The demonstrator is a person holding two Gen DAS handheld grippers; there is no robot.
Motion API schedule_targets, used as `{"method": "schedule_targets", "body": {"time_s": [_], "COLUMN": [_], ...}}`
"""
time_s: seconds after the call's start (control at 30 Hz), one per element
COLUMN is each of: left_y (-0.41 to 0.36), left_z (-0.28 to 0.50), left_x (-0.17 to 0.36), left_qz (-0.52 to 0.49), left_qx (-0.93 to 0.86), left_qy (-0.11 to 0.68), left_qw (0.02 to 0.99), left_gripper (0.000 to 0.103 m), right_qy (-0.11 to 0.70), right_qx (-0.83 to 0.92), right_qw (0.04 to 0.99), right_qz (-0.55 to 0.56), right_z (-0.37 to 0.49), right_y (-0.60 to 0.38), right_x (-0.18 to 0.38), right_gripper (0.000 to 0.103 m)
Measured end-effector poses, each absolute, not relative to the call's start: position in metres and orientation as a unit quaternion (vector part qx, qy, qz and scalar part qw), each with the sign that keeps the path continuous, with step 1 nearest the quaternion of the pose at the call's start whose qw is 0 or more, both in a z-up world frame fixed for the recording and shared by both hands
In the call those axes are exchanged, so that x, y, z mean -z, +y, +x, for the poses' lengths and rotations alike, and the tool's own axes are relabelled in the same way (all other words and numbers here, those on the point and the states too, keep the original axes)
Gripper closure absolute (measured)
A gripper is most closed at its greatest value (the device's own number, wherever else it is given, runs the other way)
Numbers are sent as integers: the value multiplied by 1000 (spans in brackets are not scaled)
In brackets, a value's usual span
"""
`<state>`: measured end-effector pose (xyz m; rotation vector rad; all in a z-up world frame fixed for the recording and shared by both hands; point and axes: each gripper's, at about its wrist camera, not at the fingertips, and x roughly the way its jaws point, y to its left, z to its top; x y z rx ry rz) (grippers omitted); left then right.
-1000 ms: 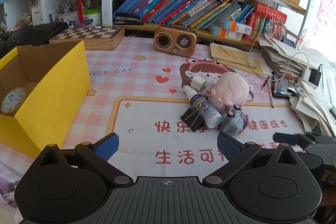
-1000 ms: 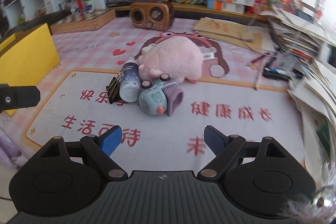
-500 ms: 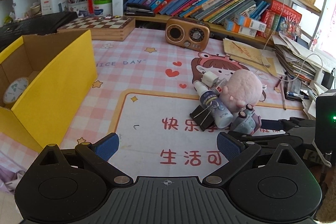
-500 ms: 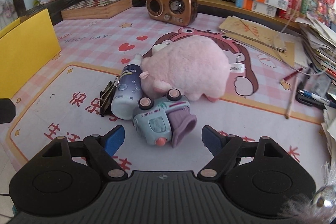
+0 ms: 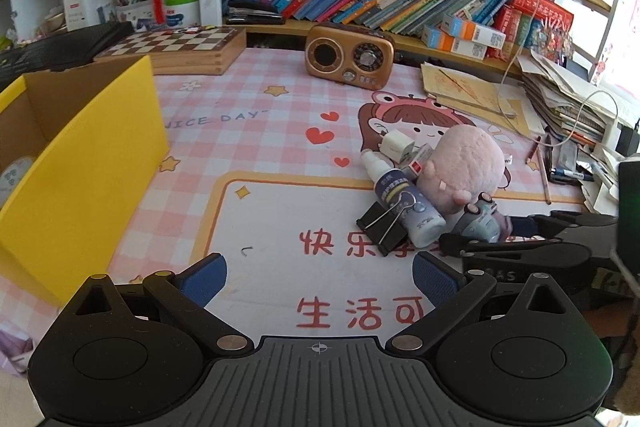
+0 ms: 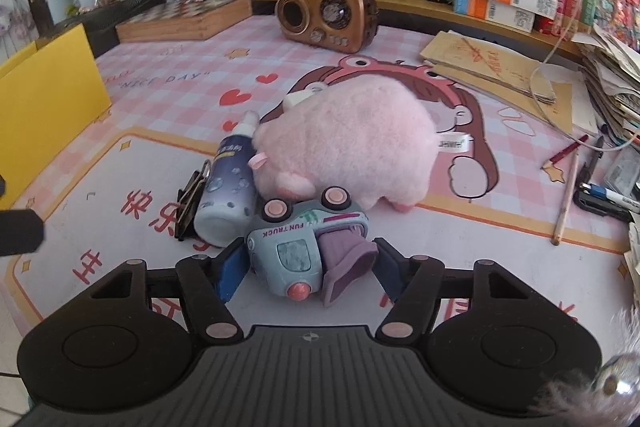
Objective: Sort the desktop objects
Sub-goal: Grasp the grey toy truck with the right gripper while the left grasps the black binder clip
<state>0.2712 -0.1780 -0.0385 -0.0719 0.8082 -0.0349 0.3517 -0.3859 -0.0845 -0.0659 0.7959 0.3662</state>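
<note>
The right gripper has its fingers spread around the tipped toy truck, not clamped. At its 12 o'clock the pink plush crowds it; spray bottle and binder clip lie at 10. The left gripper stands wide open, empty, yellow box at 9 on the worktop.

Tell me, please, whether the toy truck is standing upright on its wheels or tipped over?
Tipped over. The toy truck lies on its side, pink wheels facing upward, "FUN TRUCK" lettering upside down, between the right gripper fingers.

Pink checked desk mat — carrying radio, chessboard, yellow box, plush pig, toy truck.
</note>
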Motion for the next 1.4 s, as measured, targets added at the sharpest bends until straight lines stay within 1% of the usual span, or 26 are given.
{"method": "schedule_targets", "body": {"time_s": [0.2, 0.3, 0.33, 0.37, 0.4, 0.47, 0.53, 0.63, 0.83, 0.9, 0.93, 0.97, 1.0, 1.4], "left_y": [-193, -206, -210, -213, -216, -222, -227, -232, -229, -226, -224, -222, -220, -203], "left_z": [294, 310, 315, 321, 326, 336, 340, 346, 357, 357, 357, 356, 355, 330], "left_x": [53, 63, 67, 71, 75, 81, 83, 86, 94, 94, 94, 93, 92, 81], "left_qz": [-14, 19, 32, 46, 56, 76, 92, 106, 98, 96, 96, 94, 92, 69], "left_qx": [46, 70, 77, 84, 91, 113, 142, 168, 196, 202, 203, 202, 201, 181], "left_qy": [401, 405, 406, 408, 411, 416, 410, 407, 409, 404, 402, 400, 399, 395], "left_qw": [915, 911, 910, 908, 905, 899, 896, 892, 886, 887, 888, 889, 890, 898], "left_gripper": [4, 8, 10, 16, 19, 28, 34, 36, 37, 40, 45, 53, 57, 58], "right_qy": [384, 387, 387, 388, 388, 388, 388, 389, 391, 390, 389, 389, 389, 387], "right_qx": [-156, -147, -144, -142, -140, -138, -134, -131, -125, -124, -124, -124, -125, -146], "right_qw": [910, 910, 911, 911, 911, 911, 912, 912, 912, 912, 913, 913, 913, 911], "right_qz": [-18, -11, -9, -7, -6, -5, -4, 0, 3, 4, 5, 5, 5, 1], "right_z": [343, 338, 336, 335, 333, 330, 327, 325, 320, 319, 318, 317, 317, 308], "right_y": [-401, -409, -411, -413, -415, -419, -422, -425, -430, -430, -431, -431, -430, -414], "right_x": [78, 76, 75, 75, 74, 72, 70, 69, 67, 66, 66, 66, 65, 63], "right_gripper": [39, 39, 40, 40, 40, 40, 40, 40, 40, 40, 40, 40, 40, 40]}}
